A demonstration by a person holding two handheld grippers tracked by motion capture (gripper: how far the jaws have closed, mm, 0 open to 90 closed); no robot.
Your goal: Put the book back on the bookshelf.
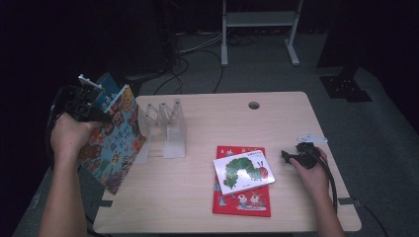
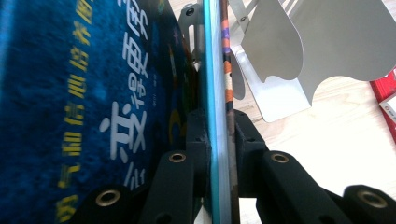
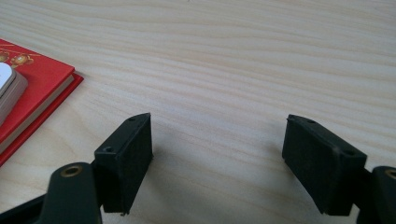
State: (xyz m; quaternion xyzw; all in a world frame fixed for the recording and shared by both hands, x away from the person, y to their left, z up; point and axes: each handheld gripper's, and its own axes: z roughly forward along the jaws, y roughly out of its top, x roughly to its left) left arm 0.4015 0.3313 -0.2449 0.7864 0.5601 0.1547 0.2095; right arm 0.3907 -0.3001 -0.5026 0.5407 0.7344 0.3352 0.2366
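My left gripper (image 1: 91, 111) is raised over the table's left edge, shut on two thin picture books held upright together. One is a patterned orange-and-blue book (image 1: 116, 143); the other, a dark blue book (image 1: 106, 91), stands behind it. In the left gripper view the pads (image 2: 198, 135) press both books' edges (image 2: 218, 93), with the blue cover (image 2: 93, 107) on the left. The white metal book rack (image 1: 165, 126) (image 2: 299, 46) stands just right of them. My right gripper (image 1: 289, 157) (image 3: 217, 158) rests open on the bare table with nothing between its fingers.
A red book (image 1: 242, 197) (image 3: 32, 88) lies flat at the front centre with a white caterpillar book (image 1: 243, 170) on top, just left of my right gripper. The wooden table (image 1: 276, 118) has a cable hole (image 1: 254, 105) at the back. Dark floor surrounds it.
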